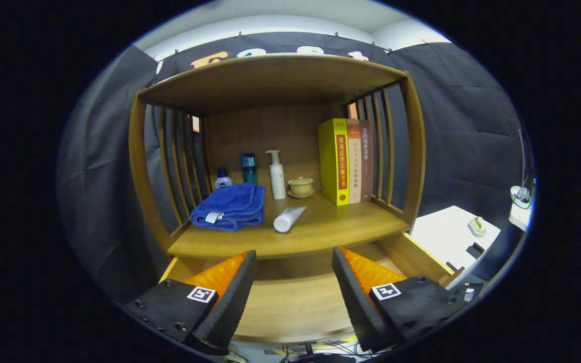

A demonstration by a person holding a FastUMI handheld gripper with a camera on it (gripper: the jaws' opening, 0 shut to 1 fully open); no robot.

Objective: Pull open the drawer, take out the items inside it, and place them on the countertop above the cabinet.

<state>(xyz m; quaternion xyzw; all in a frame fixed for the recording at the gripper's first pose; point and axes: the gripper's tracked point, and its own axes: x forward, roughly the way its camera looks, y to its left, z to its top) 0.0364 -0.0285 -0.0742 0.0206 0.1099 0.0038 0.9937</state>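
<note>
Two fingers of the gripper [294, 262] spread wide, empty, over the open drawer [290, 302] at lower centre; white tube [289, 219] beside blue towel [230, 206] on the countertop [321, 232].

A staged household corner inside a recording booth — black cloth wall [452, 126] hangs behind a wooden cabinet [280, 151] with slatted sides; its countertop [331, 227] carries home things: a folded blue towel [230, 205], a pump bottle [276, 174], a lidded cup [301, 186], upright books [346, 161]; the gripper [294, 297] hangs open-fingered above the pulled-out drawer [290, 297].
</note>
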